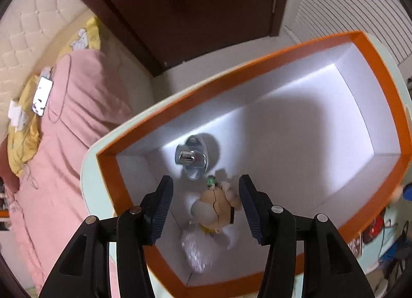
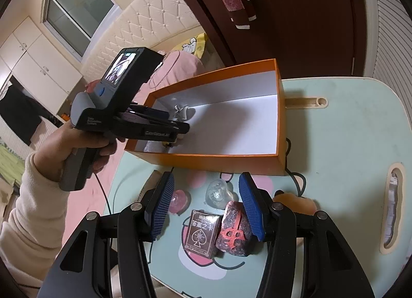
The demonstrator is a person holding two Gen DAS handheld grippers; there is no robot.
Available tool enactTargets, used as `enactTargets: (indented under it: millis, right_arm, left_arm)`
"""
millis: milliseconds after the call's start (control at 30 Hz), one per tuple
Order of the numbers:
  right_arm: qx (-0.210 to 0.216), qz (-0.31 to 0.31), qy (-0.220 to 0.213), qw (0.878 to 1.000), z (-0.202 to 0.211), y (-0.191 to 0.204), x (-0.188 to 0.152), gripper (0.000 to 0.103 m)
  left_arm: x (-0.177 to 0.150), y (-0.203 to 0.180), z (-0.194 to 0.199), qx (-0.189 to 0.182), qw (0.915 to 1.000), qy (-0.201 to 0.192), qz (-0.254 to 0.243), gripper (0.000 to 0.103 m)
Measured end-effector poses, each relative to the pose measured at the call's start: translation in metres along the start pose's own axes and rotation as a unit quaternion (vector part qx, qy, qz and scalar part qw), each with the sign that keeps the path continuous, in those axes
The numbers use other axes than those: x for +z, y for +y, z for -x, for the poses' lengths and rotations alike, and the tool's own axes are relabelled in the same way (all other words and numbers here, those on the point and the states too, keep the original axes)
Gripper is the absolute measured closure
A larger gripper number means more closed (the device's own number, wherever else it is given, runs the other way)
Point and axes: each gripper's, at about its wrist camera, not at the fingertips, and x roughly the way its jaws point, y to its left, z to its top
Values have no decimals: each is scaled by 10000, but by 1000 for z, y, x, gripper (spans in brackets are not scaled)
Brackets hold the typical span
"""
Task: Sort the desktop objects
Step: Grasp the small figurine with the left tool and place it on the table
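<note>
Both grippers I'm running stand wide open and empty, left gripper (image 1: 206, 205) above the orange box (image 1: 381, 71) with the plush toy (image 1: 216, 210) dropped between its fingers, right gripper (image 2: 206, 207) nearer the card deck (image 2: 202, 232) lying dead ahead, long axis along its fingers

one orange box (image 2: 216, 161), two crystal skulls (image 2: 217, 193), one card deck (image 2: 202, 233)

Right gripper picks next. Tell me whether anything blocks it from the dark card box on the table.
Nothing visible does. The right gripper is open above the dark card box with the spade emblem; the gap to it looks clear. The dark stone with red markings lies right beside the box.
</note>
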Motion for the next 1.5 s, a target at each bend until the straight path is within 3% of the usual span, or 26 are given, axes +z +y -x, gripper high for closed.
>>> enactTargets:
  millis: [100,167,300,433,467,533,700,733,767,800,833,1033,1167,1367,1500]
  right_arm:
    - [0,-1,12,10000,-1,-1,0,49]
    - [-4,2,32,10000,-3,-1,0,49]
    - [-12,16,63,10000,-5,-1,1,49]
    - [0,4,40,10000,-4,-2,3,49]
    - [-4,0,40,10000,-4,-2,3,49]
    - [-9,7,32,10000,-3,-3,3,49]
    - [-8,-1,17,10000,-4,-3,4,49]
    - [-4,-1,21,10000,-4,-3,4,49]
    - [-1,3,27,10000,-4,-3,4,49]
    - [2,6,34,10000,-5,-2,4,49]
    - [5,10,40,10000,-5,-2,4,49]
    - [7,35,28,10000,-3,1,4,49]
    - [16,20,18,10000,-3,-1,5,49]
    - [19,-5,27,10000,-5,-1,6,49]
    - [28,31,32,10000,-5,0,6,49]
  left_arm:
    - [-7,-9,-3,-130,9997,143,-173,54]
    - [-9,-10,-6,-240,9994,180,-192,61]
    - [-13,-12,-6,-163,9994,82,-306,63]
    - [-15,-4,9,-469,9987,-179,-125,65]
    - [-16,-2,17,-557,9980,-299,-66,81]
    - [-20,2,39,-722,9956,-595,-9,92]
    - [-39,3,72,-868,9911,-1001,-97,92]
    - [-40,2,67,-797,9925,-926,-97,85]
    - [-41,0,63,-727,9937,-851,-96,57]
    - [-42,-1,58,-656,9948,-776,-96,43]
    - [-42,-3,52,-616,9956,-702,-102,38]
    - [-29,-15,5,-705,9973,-193,-104,52]
    - [-19,-9,-14,-1622,9865,147,156,70]
    - [-16,10,-17,-1883,9804,68,568,70]
    - [-19,22,7,-2077,9746,-337,770,70]
